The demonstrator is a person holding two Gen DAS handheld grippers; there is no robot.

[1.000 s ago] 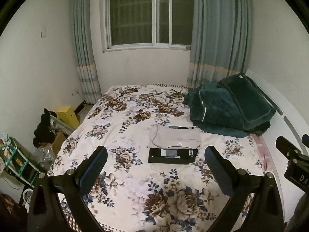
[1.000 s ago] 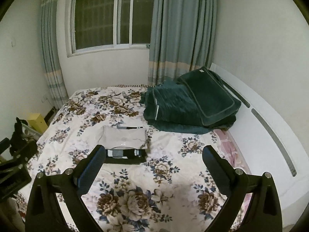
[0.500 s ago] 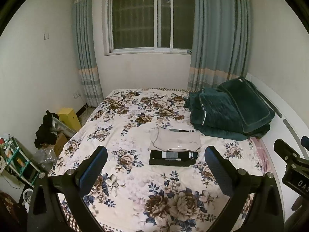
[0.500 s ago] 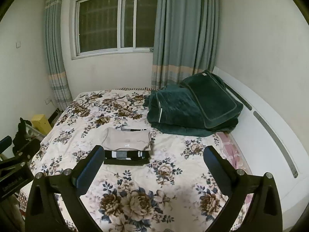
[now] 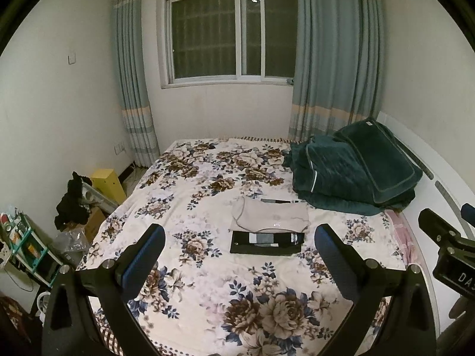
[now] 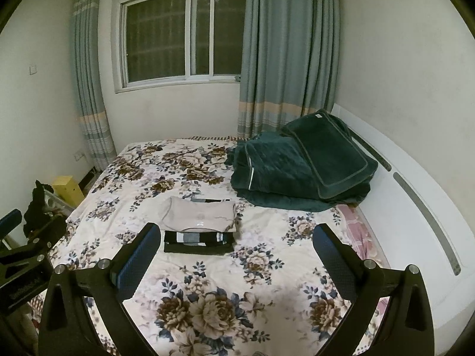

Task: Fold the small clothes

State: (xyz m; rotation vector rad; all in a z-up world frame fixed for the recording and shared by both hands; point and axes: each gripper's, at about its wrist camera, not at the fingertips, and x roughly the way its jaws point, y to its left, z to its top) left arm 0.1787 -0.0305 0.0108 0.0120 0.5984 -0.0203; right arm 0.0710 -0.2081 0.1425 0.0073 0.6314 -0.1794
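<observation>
— What have you got nearest you?

— Your left gripper [image 5: 239, 247] and your right gripper [image 6: 234, 246], both held above the near end of the bed [image 5: 207, 302], jaws spread wide with nothing between them. From the left camera you can see the right gripper's body at the right edge; from the right camera the left one [image 6: 26, 255] shows at the left edge.

— And the clothes?

— Past your fingertips, in the middle of the flowered sheet. A folded black garment [image 5: 266, 242] with grey and white stripes lies flat, nearer you. Touching its far edge is a folded beige shirt [image 5: 268, 216]. A thin dark striped piece [image 5: 277, 200] peeks out just behind the shirt; you cannot tell what it is.

— Beyond that?

— A heap of dark green bedding [image 5: 353, 172] to the right, against the white headboard [image 6: 415, 195]. Then the wall, the window [image 5: 225, 32] and the curtains [image 5: 335, 56].
</observation>
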